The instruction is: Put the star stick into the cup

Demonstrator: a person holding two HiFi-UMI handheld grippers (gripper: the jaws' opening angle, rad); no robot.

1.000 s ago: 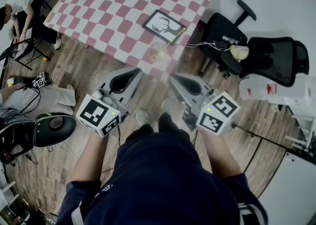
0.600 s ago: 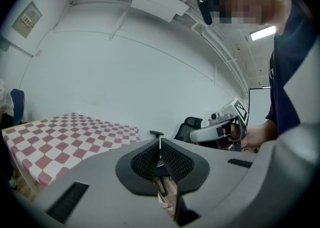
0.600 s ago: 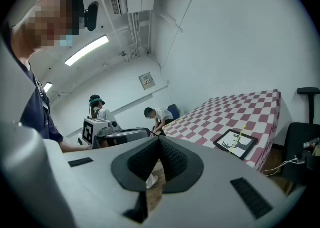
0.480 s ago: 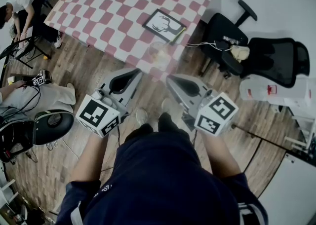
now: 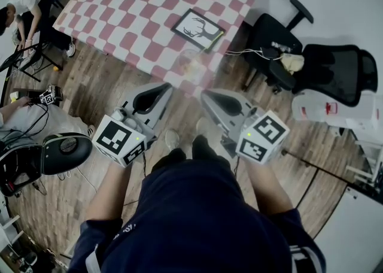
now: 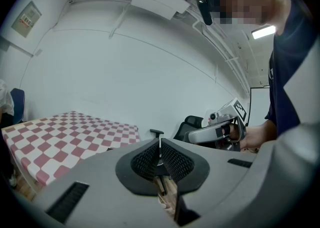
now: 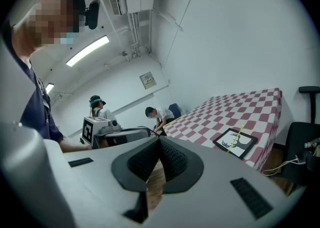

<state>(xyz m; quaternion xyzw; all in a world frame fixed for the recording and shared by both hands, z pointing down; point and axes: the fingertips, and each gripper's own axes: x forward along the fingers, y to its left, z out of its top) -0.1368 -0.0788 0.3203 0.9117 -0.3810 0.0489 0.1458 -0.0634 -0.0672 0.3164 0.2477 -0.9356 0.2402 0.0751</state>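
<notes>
Left claw (image 5: 166, 86) and right claw (image 5: 206, 93) are both clenched empty, near the checked tabletop (image 5: 131, 8) where the clear cup (image 5: 190, 63) stands.

No legible text; wall notice (image 6: 26, 18) and red label (image 5: 328, 108) on white box (image 5: 308, 109) too small.

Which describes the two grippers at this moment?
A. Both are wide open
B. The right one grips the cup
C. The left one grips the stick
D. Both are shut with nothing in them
D: the left gripper and the right gripper each show jaws meeting at the tips with nothing between them, while a thin yellow stick lies across the framed picture on the table.
</notes>
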